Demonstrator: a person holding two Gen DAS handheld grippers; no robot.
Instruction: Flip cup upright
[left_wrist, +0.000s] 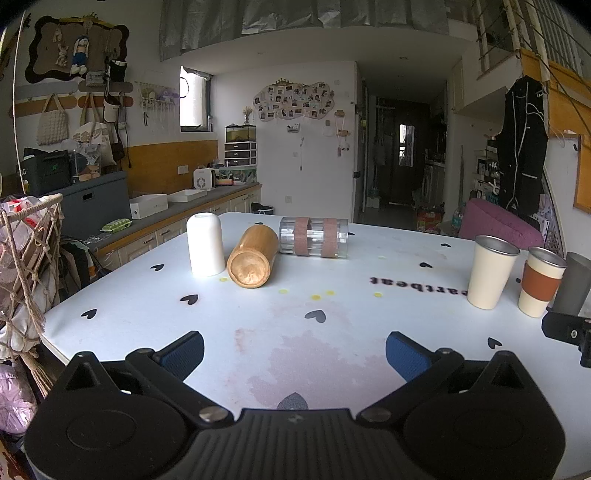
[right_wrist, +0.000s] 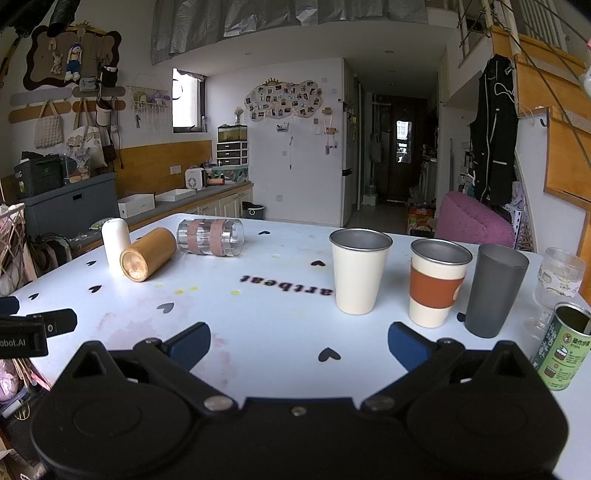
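A wooden cup (left_wrist: 253, 256) lies on its side on the white table (left_wrist: 221, 332), base toward me; it also shows in the right wrist view (right_wrist: 147, 254). A clear cup with pink bands (left_wrist: 314, 237) lies on its side behind it, seen too in the right wrist view (right_wrist: 210, 237). A white cup (left_wrist: 205, 244) stands upside down at the left, also in the right wrist view (right_wrist: 115, 240). My left gripper (left_wrist: 294, 356) is open and empty, well short of these cups. My right gripper (right_wrist: 299, 345) is open and empty, in front of the upright cups.
Upright at the right stand a cream cup (right_wrist: 359, 271), a cream cup with a brown sleeve (right_wrist: 437, 282), a grey tumbler (right_wrist: 493, 291), a glass goblet (right_wrist: 557, 284) and a green tin (right_wrist: 563, 347). A rope basket (left_wrist: 26, 236) stands off the table's left edge.
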